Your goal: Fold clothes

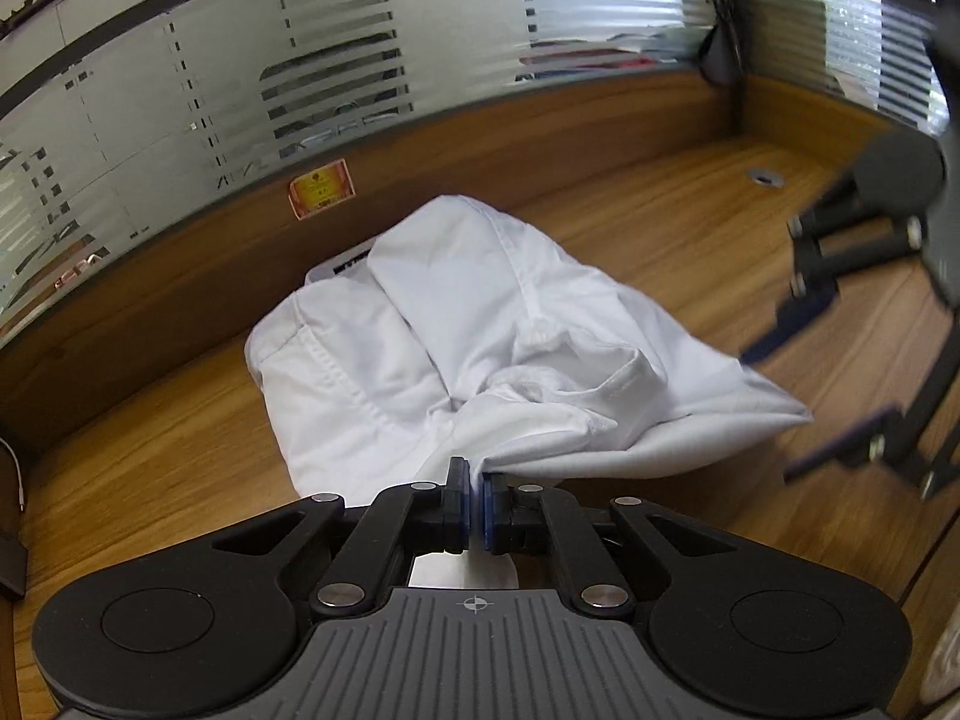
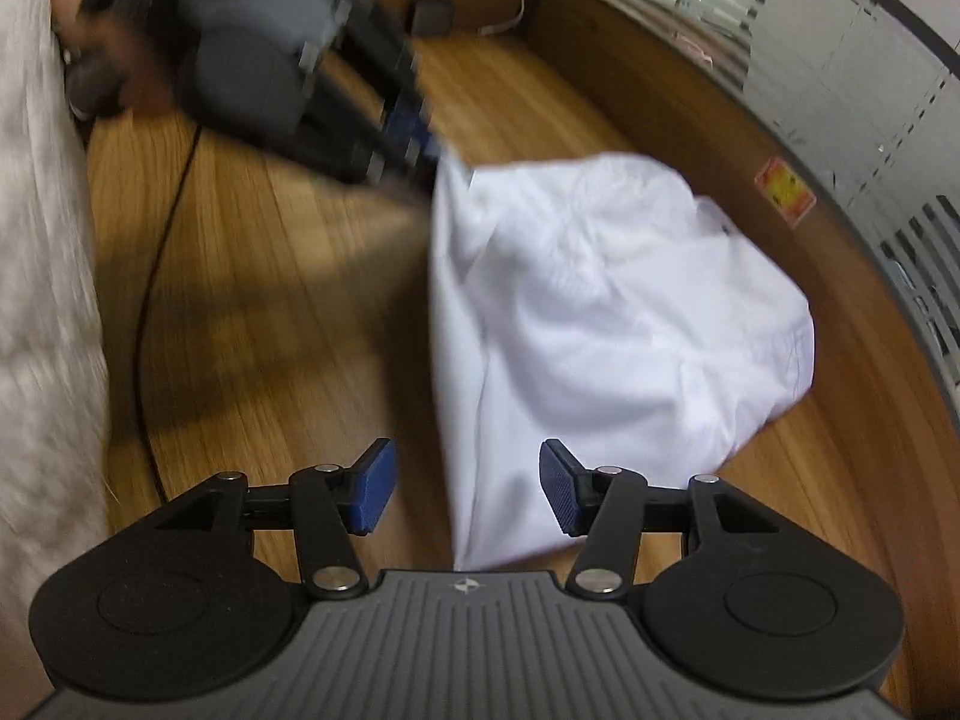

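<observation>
While the shirt (image 1: 480, 348) lies crumpled on the desk (image 1: 690, 228), close to the wooden back panel (image 1: 180, 300) with its orange sticker (image 1: 321, 188), the following is recorded, left to right.

Left gripper (image 1: 477, 507): pads pressed together on a small tuck of the shirt's near edge; cloth is seen drawn up into the pinch. In the right wrist view it is blurred, at the shirt's far corner.

Shirt: white, woven, stitched seams and a dark neck label visible; heaped rather than flat, with one panel thrown over another and a knot of folds at the centre. A grey-shaded flap is spread toward the right side. No sleeve or collar can be told for certain.

Right gripper (image 2: 465, 492): fingers spread wide, nothing held, poised above the shirt's near edge; seen blurred at the right of the left wrist view.

Also noted: a black cable (image 2: 162, 252) across the desk and a pale fabric mass (image 2: 42, 240) at the far left of the right wrist view.

Risks, as judged: only a thin tuck is pinched, so it may be pulled free if the shirt is lifted or dragged. With one corner held, the heap may be hauled along bunched instead of opened out. More than one layer may be caught by the right gripper, since edges are buried. The cable may be snagged.
</observation>
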`<state>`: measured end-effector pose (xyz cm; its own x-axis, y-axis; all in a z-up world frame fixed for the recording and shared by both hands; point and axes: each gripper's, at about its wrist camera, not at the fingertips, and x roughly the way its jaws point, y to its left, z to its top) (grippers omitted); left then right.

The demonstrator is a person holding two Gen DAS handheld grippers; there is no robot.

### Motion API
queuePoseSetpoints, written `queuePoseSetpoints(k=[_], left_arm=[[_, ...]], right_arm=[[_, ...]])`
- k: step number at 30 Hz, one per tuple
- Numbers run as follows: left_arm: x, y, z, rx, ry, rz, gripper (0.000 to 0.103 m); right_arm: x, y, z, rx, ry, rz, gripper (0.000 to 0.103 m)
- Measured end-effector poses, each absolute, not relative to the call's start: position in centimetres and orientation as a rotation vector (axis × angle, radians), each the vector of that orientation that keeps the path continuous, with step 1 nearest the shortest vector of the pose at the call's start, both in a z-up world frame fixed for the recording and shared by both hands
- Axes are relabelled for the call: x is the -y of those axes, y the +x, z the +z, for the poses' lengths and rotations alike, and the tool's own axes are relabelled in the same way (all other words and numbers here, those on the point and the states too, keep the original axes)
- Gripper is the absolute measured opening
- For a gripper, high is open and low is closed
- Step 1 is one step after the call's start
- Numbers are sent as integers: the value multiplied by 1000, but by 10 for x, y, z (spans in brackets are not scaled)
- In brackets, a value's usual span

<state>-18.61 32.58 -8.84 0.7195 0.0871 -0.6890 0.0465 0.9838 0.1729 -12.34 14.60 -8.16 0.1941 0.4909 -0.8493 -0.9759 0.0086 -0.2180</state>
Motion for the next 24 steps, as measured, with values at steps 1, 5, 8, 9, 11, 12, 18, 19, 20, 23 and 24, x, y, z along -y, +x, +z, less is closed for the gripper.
queuePoseSetpoints(k=[1,5,8,9,11,12,18,19,20,23,24], left_arm=[[-326,-186,-88,-766,181,24,6],[-328,-187,-83,-755,176,34,6],[-331,-188,-77,-737,171,43,6],[-334,-186,-73,-728,167,46,6],[-340,-183,-66,-709,161,53,6],[-342,-181,-62,-697,163,56,6],[-355,-148,-42,-654,213,70,6],[-359,-141,-40,-651,215,76,6],[-363,-132,-37,-650,217,82,6],[-374,-107,-33,-647,220,103,6],[-378,-99,-32,-649,218,110,6]], right_arm=[[-145,-126,-88,-662,-972,1271,58],[-138,-132,-101,-604,-1038,1187,22],[-138,-125,-89,-602,-982,1149,4],[-138,-123,-82,-581,-975,1129,4],[-140,-118,-67,-532,-960,1084,3],[-141,-114,-60,-510,-956,1065,3],[-164,-78,-29,-412,-969,977,3],[-168,-70,-26,-401,-971,966,3],[-174,-62,-24,-397,-972,957,3],[-195,-33,-18,-410,-957,938,3],[-202,-23,-16,-414,-950,932,3]])
